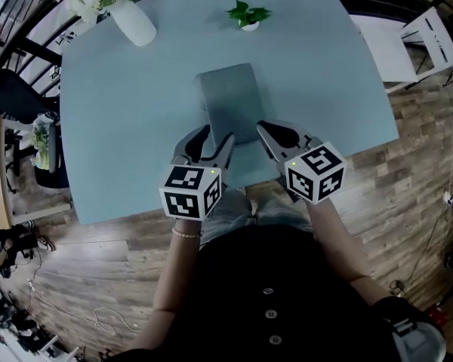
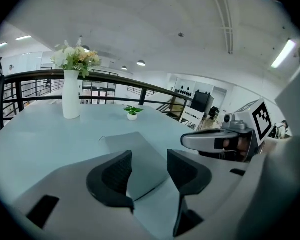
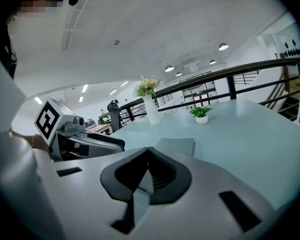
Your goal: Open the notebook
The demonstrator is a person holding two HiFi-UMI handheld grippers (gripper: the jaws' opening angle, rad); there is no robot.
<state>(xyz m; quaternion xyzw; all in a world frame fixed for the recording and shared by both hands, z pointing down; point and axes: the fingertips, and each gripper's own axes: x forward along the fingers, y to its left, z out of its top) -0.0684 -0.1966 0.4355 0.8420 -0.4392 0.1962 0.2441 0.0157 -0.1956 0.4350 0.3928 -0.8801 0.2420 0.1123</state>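
Closest in the head view is the person's dark buttoned top (image 1: 268,292), and just beyond it both grippers hover at the near edge of the pale blue tabletop (image 1: 128,127). The grey notebook (image 1: 230,100) lies shut and flat at the tabletop's centre, with its short near edge facing 6 o'clock. A white vase of flowers (image 1: 132,19) stands at 11 o'clock and a small potted plant (image 1: 248,15) at 12.

The left gripper (image 1: 219,133) has its fingers spread, and the notebook's near left corner shows in the gap between them in the left gripper view, not yet touched. The right gripper (image 1: 263,129) sits at the near right corner, at about 5 o'clock from the notebook's middle. Its fingers are pressed together at the tips, with nothing I can see between them.

The cover looks thin and the tabletop smooth (a poor pairing). Closed fingers nudging the edge would probably push the notebook toward 12 o'clock instead of lifting the cover. If the spread fingers close too deep, they may clamp the whole block of pages, so the notebook would rise without opening.
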